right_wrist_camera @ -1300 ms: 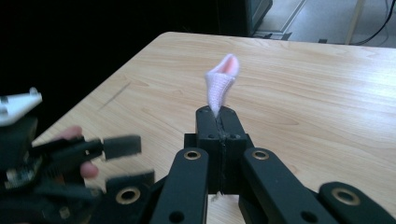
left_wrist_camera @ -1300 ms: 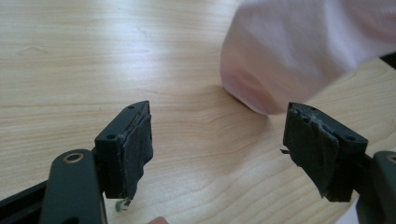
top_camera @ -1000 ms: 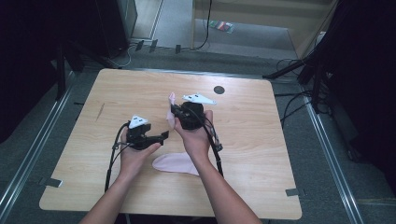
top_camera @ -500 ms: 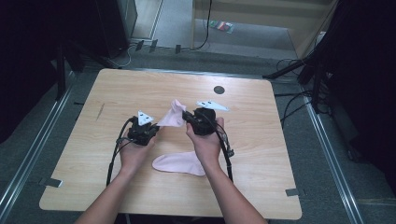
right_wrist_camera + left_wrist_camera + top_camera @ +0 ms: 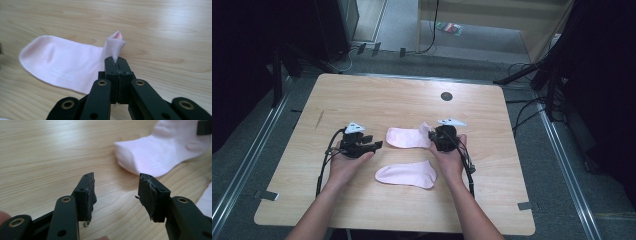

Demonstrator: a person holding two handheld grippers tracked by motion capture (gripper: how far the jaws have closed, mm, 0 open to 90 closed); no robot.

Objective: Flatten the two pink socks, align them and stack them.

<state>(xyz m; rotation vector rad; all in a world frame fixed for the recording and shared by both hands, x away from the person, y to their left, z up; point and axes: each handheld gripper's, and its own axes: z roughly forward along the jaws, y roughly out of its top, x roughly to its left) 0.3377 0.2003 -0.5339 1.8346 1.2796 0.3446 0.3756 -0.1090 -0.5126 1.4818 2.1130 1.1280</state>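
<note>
Two pale pink socks lie on the wooden table (image 5: pixel 362 100). The farther sock (image 5: pixel 407 137) is stretched flat between my grippers, and the nearer sock (image 5: pixel 408 175) lies in front of it. My right gripper (image 5: pixel 432 136) is shut on the farther sock's cuff (image 5: pixel 115 47), which stands up from its jaws (image 5: pixel 116 62). My left gripper (image 5: pixel 377 145) is just left of that sock's toe (image 5: pixel 160 155). Its jaws have just been opening and now stand apart (image 5: pixel 116 185) over bare wood, with nothing between them. An edge of the nearer sock (image 5: pixel 206 200) shows at the right in the left gripper view.
A small dark round disc (image 5: pixel 446 96) sits in the tabletop towards the far edge. Cables trail from both grippers back along the forearms. Dark stands and cables (image 5: pixel 532 75) crowd the floor off the table's right and far sides.
The farther sock, held up between both grippers half a second ago, now lies flat on the table. The left gripper has let go of its toe and drawn left. The right hand came down.
</note>
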